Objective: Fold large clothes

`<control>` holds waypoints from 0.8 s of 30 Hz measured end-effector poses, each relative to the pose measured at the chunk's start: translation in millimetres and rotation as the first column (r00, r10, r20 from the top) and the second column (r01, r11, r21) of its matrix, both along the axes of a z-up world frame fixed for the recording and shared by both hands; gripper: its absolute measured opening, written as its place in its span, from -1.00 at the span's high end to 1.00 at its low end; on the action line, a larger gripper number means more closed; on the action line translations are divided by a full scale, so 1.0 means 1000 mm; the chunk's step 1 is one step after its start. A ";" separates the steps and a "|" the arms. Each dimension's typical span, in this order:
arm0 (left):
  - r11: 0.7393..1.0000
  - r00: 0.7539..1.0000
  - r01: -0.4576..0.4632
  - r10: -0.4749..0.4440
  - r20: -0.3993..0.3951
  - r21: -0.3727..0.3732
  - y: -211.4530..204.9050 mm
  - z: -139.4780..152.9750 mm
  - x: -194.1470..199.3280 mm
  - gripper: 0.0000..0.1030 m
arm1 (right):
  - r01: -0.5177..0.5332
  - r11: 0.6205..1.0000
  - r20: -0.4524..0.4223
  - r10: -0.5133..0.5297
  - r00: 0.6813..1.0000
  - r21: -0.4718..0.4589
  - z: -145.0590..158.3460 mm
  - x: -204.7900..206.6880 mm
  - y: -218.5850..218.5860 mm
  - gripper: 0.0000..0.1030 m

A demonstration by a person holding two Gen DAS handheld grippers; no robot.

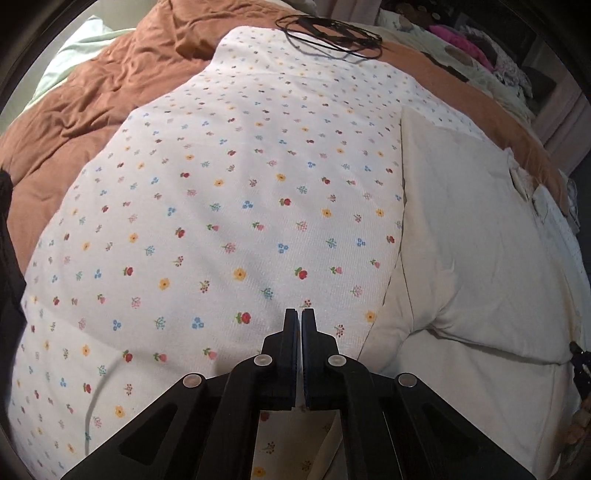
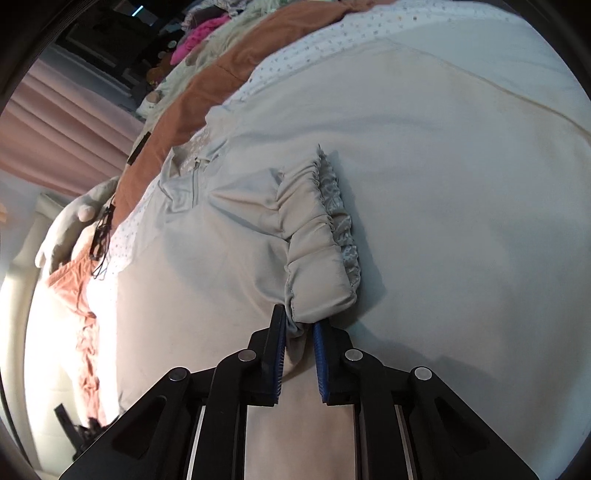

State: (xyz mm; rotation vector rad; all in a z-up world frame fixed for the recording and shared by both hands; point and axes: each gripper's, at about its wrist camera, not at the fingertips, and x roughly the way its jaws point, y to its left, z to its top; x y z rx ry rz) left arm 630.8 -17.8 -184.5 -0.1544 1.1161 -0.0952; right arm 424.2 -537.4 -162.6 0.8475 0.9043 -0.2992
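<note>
A large cream garment [image 2: 424, 155] lies spread on the bed; in the left wrist view it [image 1: 465, 229] lies on the right, over a flowered white sheet [image 1: 221, 206]. Its gathered sleeve cuff [image 2: 325, 243] with a frilled edge is folded onto the body. My right gripper [image 2: 300, 322] stands at the cuff's lower end with the cuff fabric between its partly open blue pads [image 2: 320, 354]. My left gripper [image 1: 299, 314] is shut and empty, hovering over the flowered sheet just left of the garment's edge.
A brown duvet [image 1: 110, 85] covers the bed behind the sheet. A black cable [image 1: 328, 33] lies coiled at the far end. Piled clothes [image 1: 476, 48] sit at the back right. A pink curtain [image 2: 62, 122] and a peach cloth [image 2: 81, 280] are to the left.
</note>
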 end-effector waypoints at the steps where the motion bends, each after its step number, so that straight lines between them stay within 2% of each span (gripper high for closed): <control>1: 1.000 1.000 -0.004 0.004 0.007 -0.006 0.001 0.004 -0.002 0.97 | -0.008 1.000 -0.001 0.008 1.000 -0.008 0.003 -0.002 0.001 0.51; 4: 0.997 1.000 0.012 -0.011 0.003 -0.078 -0.002 0.012 -0.006 0.95 | -0.015 1.000 0.010 0.015 1.000 -0.016 0.012 -0.010 0.001 0.27; 5: 0.995 1.000 0.022 -0.021 0.002 -0.102 -0.006 0.014 -0.006 0.94 | -0.015 1.000 0.016 0.015 1.000 -0.012 0.014 -0.014 0.001 0.26; 7: 0.992 0.999 0.051 -0.051 0.002 -0.119 -0.017 0.018 -0.008 0.80 | -0.016 1.000 0.015 0.016 1.000 -0.004 0.016 -0.021 -0.002 0.26; 8: 0.991 0.997 0.071 -0.071 0.003 -0.116 -0.024 0.018 -0.009 0.47 | -0.016 1.000 0.012 0.016 1.000 -0.002 0.017 -0.025 -0.003 0.26; 9: 0.990 0.996 0.090 -0.090 0.008 -0.109 -0.031 0.019 -0.010 -0.06 | -0.017 1.000 0.011 0.017 1.000 -0.002 0.020 -0.030 -0.005 0.26; 11: 0.989 0.992 0.118 -0.115 0.043 -0.093 -0.042 0.023 -0.015 -0.55 | -0.025 1.000 0.015 0.025 1.000 -0.015 0.026 -0.040 -0.008 0.26; 13: 0.987 0.987 0.148 -0.144 0.074 -0.056 -0.053 0.025 -0.018 -0.56 | -0.030 0.999 0.021 0.031 0.999 -0.043 0.035 -0.053 -0.013 0.24; 15: 0.984 0.982 0.176 -0.176 0.063 -0.005 -0.063 0.021 -0.016 -0.52 | -0.022 0.997 0.026 0.024 0.999 -0.075 0.045 -0.071 -0.022 0.15; 16: 0.982 0.980 0.190 -0.191 0.057 0.024 -0.066 0.018 -0.016 -0.42 | -0.016 0.996 0.028 0.018 0.999 -0.088 0.049 -0.077 -0.027 0.12; 18: 0.973 0.975 0.214 -0.218 0.036 0.088 -0.071 0.010 -0.014 0.24 | -0.001 0.993 0.037 0.005 0.999 -0.116 0.058 -0.097 -0.038 0.12; 19: 0.969 0.974 0.221 -0.224 0.016 0.114 -0.071 0.005 -0.013 0.32 | 0.007 0.992 0.043 -0.001 0.999 -0.128 0.062 -0.107 -0.044 0.12; 22: 0.962 0.970 0.238 -0.241 0.006 0.133 -0.069 -0.003 -0.010 0.34 | 0.030 0.985 0.037 -0.024 0.999 -0.168 0.070 -0.139 -0.060 0.11; 24: 0.958 0.969 0.243 -0.246 0.000 0.153 -0.068 -0.006 -0.007 0.49 | 0.050 0.982 0.030 -0.045 0.999 -0.182 0.072 -0.161 -0.072 0.11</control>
